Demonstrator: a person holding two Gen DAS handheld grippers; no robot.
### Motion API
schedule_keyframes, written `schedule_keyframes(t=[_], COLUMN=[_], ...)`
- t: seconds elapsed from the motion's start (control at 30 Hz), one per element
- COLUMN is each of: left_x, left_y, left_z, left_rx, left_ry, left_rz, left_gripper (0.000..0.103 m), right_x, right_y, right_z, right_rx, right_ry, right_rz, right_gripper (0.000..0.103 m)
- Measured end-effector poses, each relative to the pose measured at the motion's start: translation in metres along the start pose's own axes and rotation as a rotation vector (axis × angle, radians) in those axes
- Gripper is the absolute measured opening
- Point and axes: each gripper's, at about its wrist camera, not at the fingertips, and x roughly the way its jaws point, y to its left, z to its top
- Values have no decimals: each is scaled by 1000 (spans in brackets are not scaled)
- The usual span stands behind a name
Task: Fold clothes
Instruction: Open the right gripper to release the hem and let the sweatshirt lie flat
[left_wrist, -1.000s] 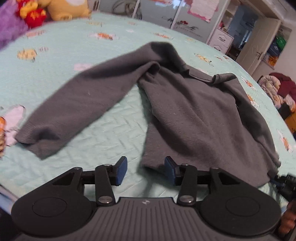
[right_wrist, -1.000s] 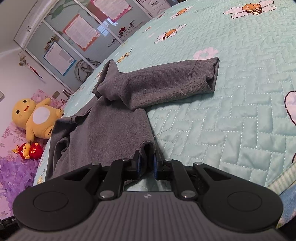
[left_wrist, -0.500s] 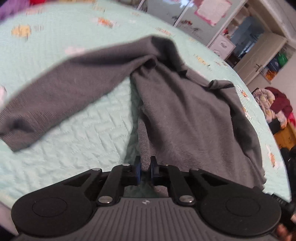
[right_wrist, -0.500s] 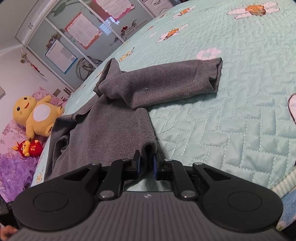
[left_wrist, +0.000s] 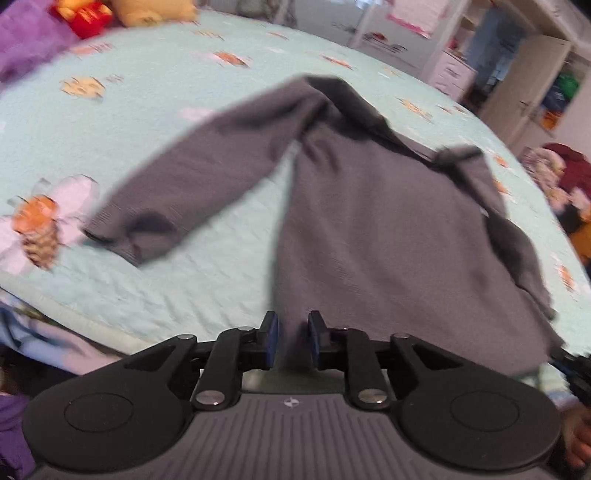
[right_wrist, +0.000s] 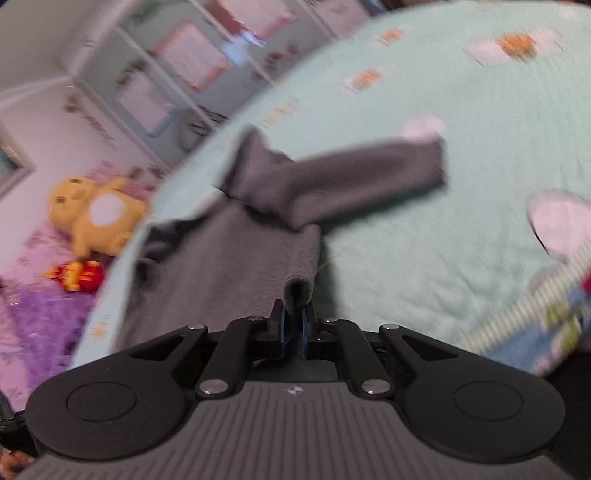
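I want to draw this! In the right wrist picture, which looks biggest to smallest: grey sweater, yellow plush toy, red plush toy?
1. Grey knitted sweater, though nearest the camera.
2. Yellow plush toy.
3. Small red plush toy.

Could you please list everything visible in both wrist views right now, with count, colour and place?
sweater: one, dark grey, spread on the bed, hem corners pinched by both grippers.
bedspread: one, pale green with flower and bee prints, under the sweater.
yellow plush toy: one, yellow with a white belly, beyond the bed's far side.
red plush toy: one, red and yellow, beside the yellow one.
purple blanket: one, purple, near the toys.
wardrobe: one, cream, background, blurred.
left gripper: one, black with blue pads, shut on the hem.
right gripper: one, black with blue pads, shut on the hem.
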Motion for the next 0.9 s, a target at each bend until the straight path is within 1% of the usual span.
schedule_keyframes(t=[0.03,0.1,0.2,0.33,0.43,0.5,0.53,0.6,0.77,0.83,0.9], left_x=[-3,-11,-12,-4,10,21,26,36,67,73,76], left_y=[0,1,4,-6,-23,-35,-41,-53,-61,-62,-62], left_z=[4,13,24,34,34,34,34,33,26,22,18], left_rx=[10,12,6,25,75,112,131,168,193,199,213], left_ry=[-25,-66,-100,-110,-103,-98,-96,-92,-65,-69,-80], left_rz=[22,32,27,11,5,3,2,0,16,29,39], left_gripper=[20,21,21,21,21,21,22,23,25,27,34], right_x=[-3,-12,-26,-22,-5,10,19,41,97,121,144], right_y=[2,7,22,37,55,70,78,85,100,97,89], right_z=[0,2,10,27,34,37,37,39,47,52,62], right_rx=[-9,-39,-132,-197,-252,-308,-344,-365,-396,-349,-295], right_ry=[-19,-69,-173,-197,-175,-156,-150,-120,-37,3,32], right_rz=[-10,-29,-78,-60,-50,-51,-59,-59,-53,-40,-52], right_gripper=[12,19,19,19,22,28,29,35,35,35,35])
